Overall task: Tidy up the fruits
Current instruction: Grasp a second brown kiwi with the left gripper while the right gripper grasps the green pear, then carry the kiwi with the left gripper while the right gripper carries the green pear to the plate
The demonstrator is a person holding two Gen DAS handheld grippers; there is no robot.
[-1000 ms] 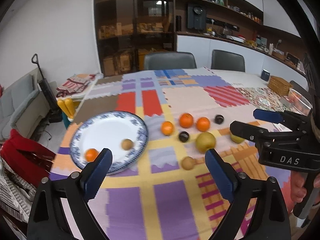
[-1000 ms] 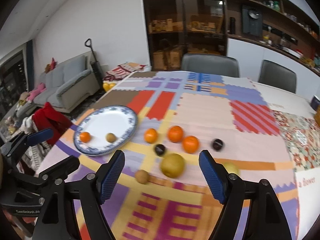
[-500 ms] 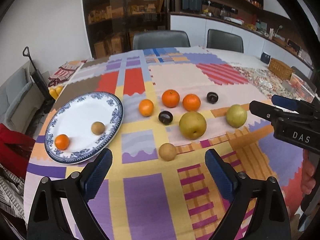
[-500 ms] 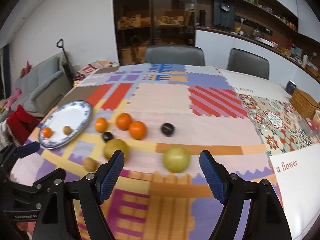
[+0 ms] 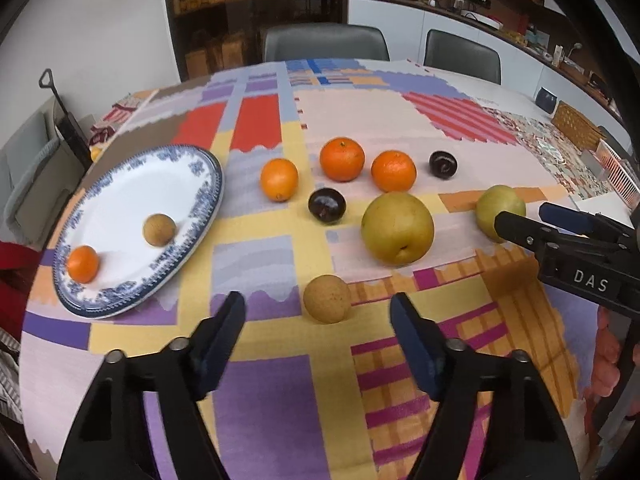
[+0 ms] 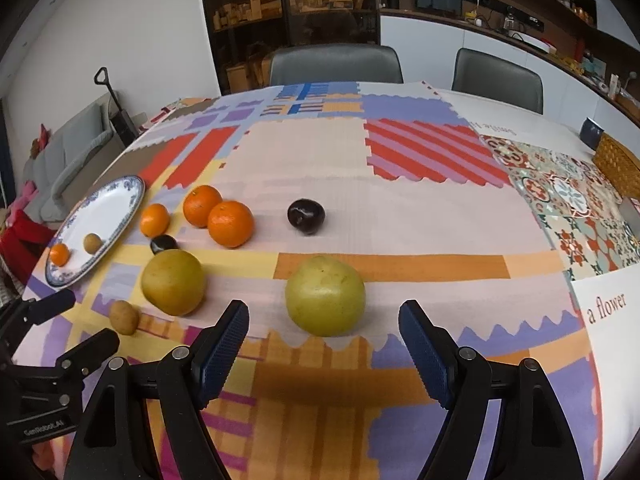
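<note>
A blue-rimmed white plate (image 5: 120,196) lies at the left with a small orange (image 5: 82,263) and a small brown fruit (image 5: 159,230) on it. On the patchwork cloth lie three oranges (image 5: 342,159), two dark plums (image 5: 326,205), a large yellow pear (image 5: 397,228), a green pear (image 6: 325,295) and a small brown fruit (image 5: 327,298). My left gripper (image 5: 318,312) hovers just short of that brown fruit, its jaws closing with nothing between them. My right gripper (image 6: 323,322) stands open just short of the green pear, which is not between its pads.
Two grey chairs (image 6: 336,65) stand at the table's far side. A wicker basket (image 6: 618,164) and a dark cup (image 6: 591,131) sit at the far right. A sofa (image 6: 68,160) and red cloth (image 6: 24,240) lie past the table's left edge.
Both grippers have come down and forward toward the fruit, which now looks larger. The left gripper's jaws have narrowed. The right gripper has swung right, centring on the green pear.
</note>
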